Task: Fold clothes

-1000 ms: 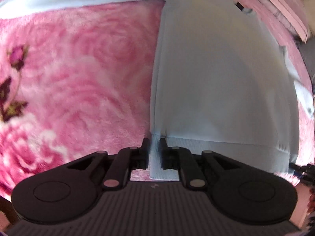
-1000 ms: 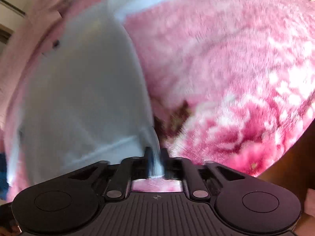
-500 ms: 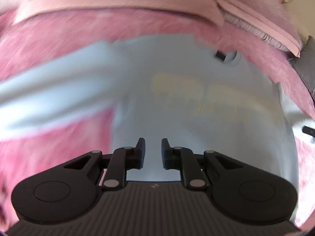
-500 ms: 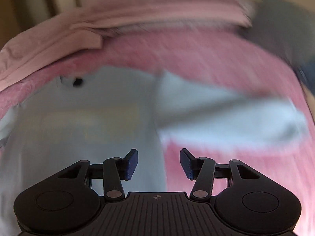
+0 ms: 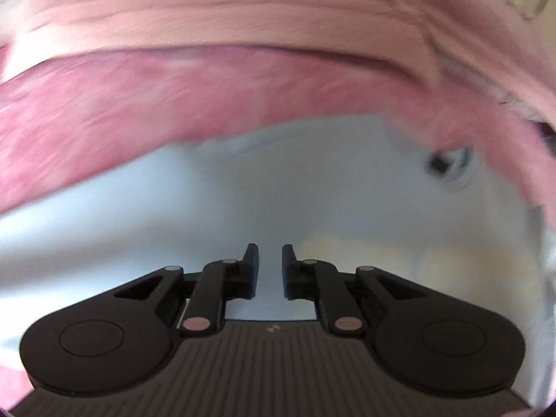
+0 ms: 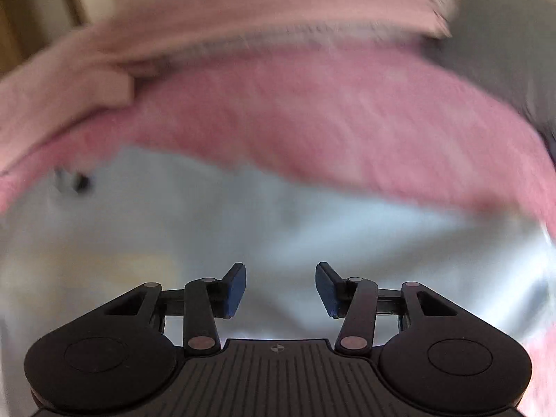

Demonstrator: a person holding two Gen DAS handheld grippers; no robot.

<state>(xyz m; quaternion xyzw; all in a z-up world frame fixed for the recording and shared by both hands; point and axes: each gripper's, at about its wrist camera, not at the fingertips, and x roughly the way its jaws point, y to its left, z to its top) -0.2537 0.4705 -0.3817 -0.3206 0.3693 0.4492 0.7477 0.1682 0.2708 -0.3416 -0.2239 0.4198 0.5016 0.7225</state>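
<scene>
Left wrist: looked forward, low and close over the pale blue garment (image 5: 278,201).
Right wrist: same heading, close.
Shared: garment, pink blanket's (image 6: 347,114) far edge.

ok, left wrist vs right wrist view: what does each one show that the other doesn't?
Left wrist only: the left tongs, jaws a narrow gap apart, holding nothing. Right wrist only: the right tongs, jaws wide apart and empty, plus a grey cloth at upper right and a pale wooden panel at upper left. Both: the light blue garment with a faint yellow print, lying on the pink fleece blanket, and a paler pink fabric beyond it.
</scene>
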